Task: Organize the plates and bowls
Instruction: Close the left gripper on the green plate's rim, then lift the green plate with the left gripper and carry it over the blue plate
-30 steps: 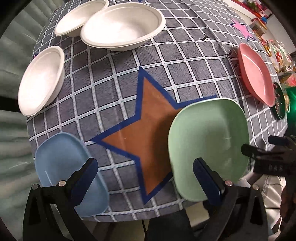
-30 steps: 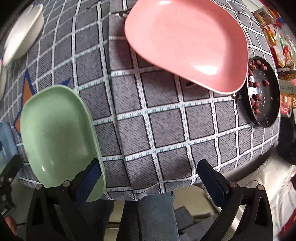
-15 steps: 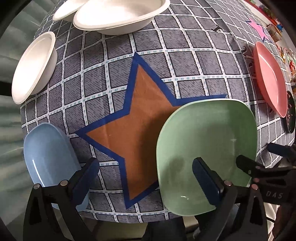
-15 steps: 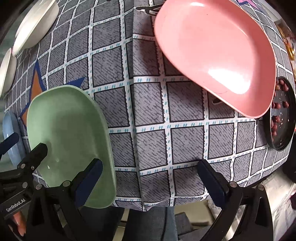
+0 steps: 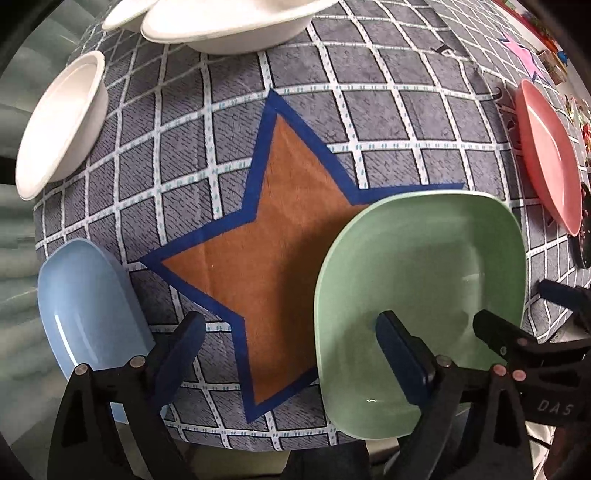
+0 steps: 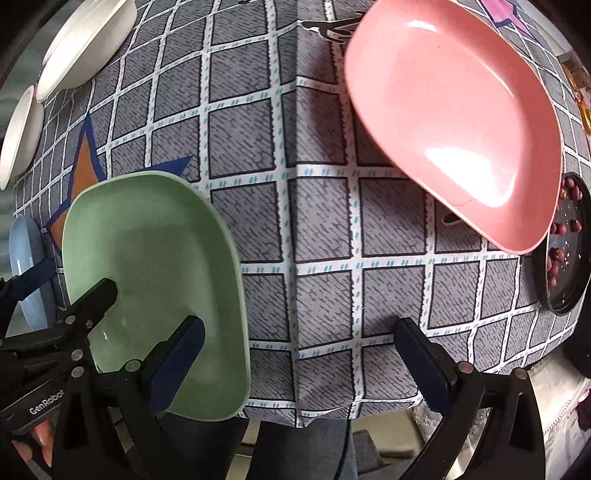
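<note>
A green square plate (image 5: 424,266) lies at the table's near edge, partly on a brown star patch (image 5: 277,229); it also shows in the right wrist view (image 6: 147,258). My left gripper (image 5: 291,350) is open, its right finger over the green plate. My right gripper (image 6: 299,354) is open over the cloth, its left finger by the green plate's right rim. A blue plate (image 5: 88,299) lies near left. A pink plate (image 6: 454,125) lies far right. White bowls (image 5: 59,122) (image 5: 232,22) stand at the back left.
A dark dish of red beans (image 6: 567,243) sits right of the pink plate at the table edge. The checked grey tablecloth (image 6: 321,206) covers the table. A pink star patch (image 5: 524,51) lies at the far right.
Both grippers have moved forward and lower toward the table. The left gripper's right finger now reaches over the green plate. No plate has moved.
</note>
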